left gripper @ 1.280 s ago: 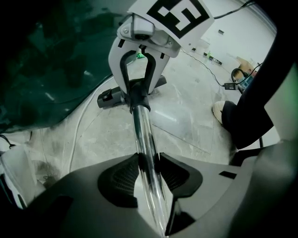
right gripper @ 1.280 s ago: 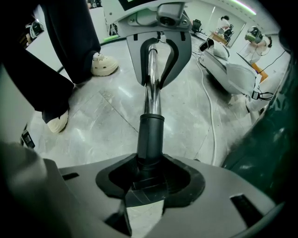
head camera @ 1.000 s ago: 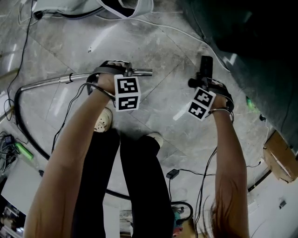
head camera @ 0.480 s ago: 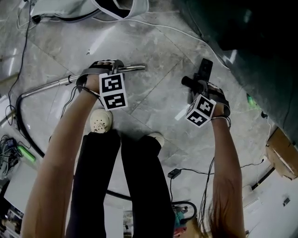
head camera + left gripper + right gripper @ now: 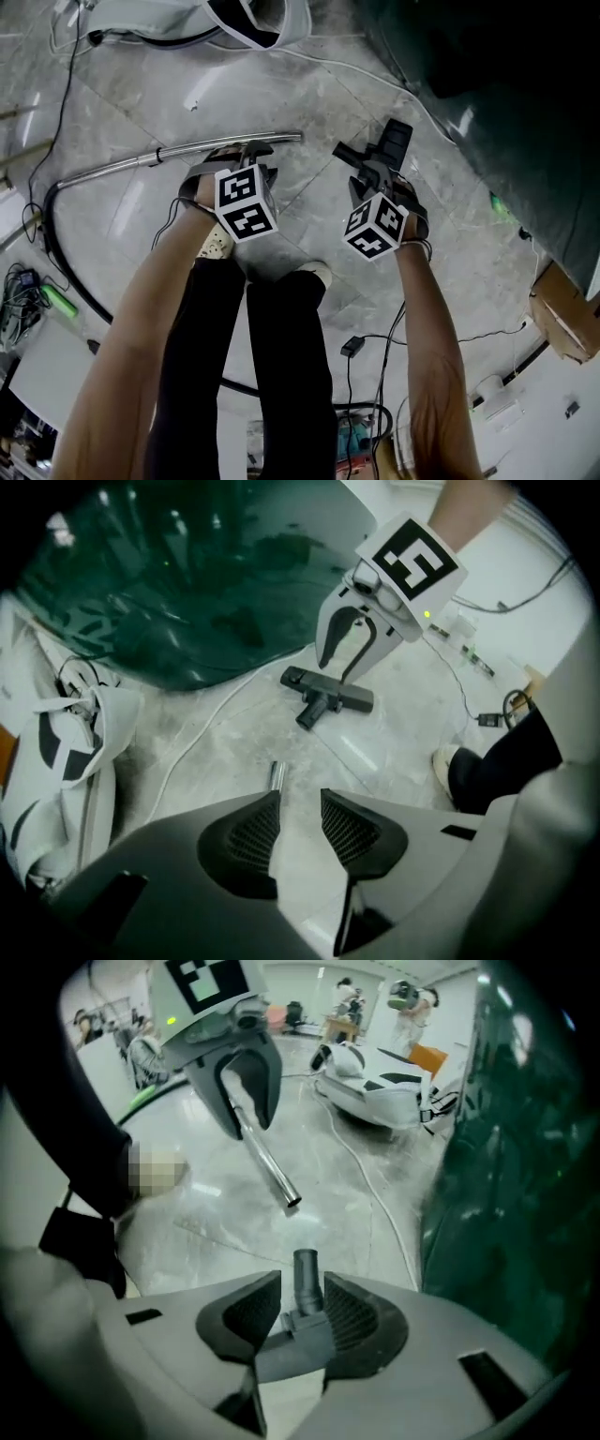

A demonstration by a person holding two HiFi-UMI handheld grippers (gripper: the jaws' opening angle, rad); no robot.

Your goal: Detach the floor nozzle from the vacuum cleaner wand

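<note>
The floor nozzle [image 5: 389,142] is already off the wand [image 5: 178,152]. In the head view the wand's open end and the nozzle's neck face each other across a clear gap above the marble floor [image 5: 309,89]. The left gripper [image 5: 295,803] is clenched on the wand just behind its bare tip. The right gripper [image 5: 305,1305] grasps the nozzle by its round neck, and its jaws have just been closing with that neck between the pads.

What remains, as I judge it, is to finish cleanly. Draw the two parts apart along the wand's own line rather than swinging them (a sideways swing could knock the metal tip against the neck). The neck looks round and smooth, so it may twist in the pads. A firm squeeze and a slow, level carry should stop the nozzle from rolling. Lower each part onto bare floor, away from the person's shoe [image 5: 319,275], and only then let the grip go.
</note>
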